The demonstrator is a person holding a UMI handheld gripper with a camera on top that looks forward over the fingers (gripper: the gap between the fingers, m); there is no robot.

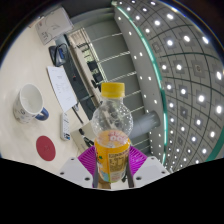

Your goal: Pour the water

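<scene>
1. One bottle (112,135), clear-bodied with a yellow cap and a yellow label, stands upright between the gripper (112,168) fingers; it is the landmark for every place given below.
2. Both purple pads (88,160) lie against the bottle's labelled lower part, one at each side, with no gap visible. The fingers are judged to be closed on the bottle, narrowed to about its width.
3. Whether the bottle's base rests on the table (30,65) or is lifted clear of it cannot be told, since the fingers hide it.
4. Left of the bottle and farther off stands a white mug (31,102), its mouth open, with dark marking on its side.
5. Nearer the bottle, to its lower left, lies a red disc (45,147), flat on the table.
6. Between the mug and the bottle lie a sheet of paper (62,87) and a slim pale object (66,124), the latter too small to identify.
7. Step in hand, as a judgement: the bottle is grasped, capped and vertical; no pouring has begun.
8. Next move, as a judgement: the cap would have to come off, and the bottle must be carried over the mug and tilted gradually.
</scene>
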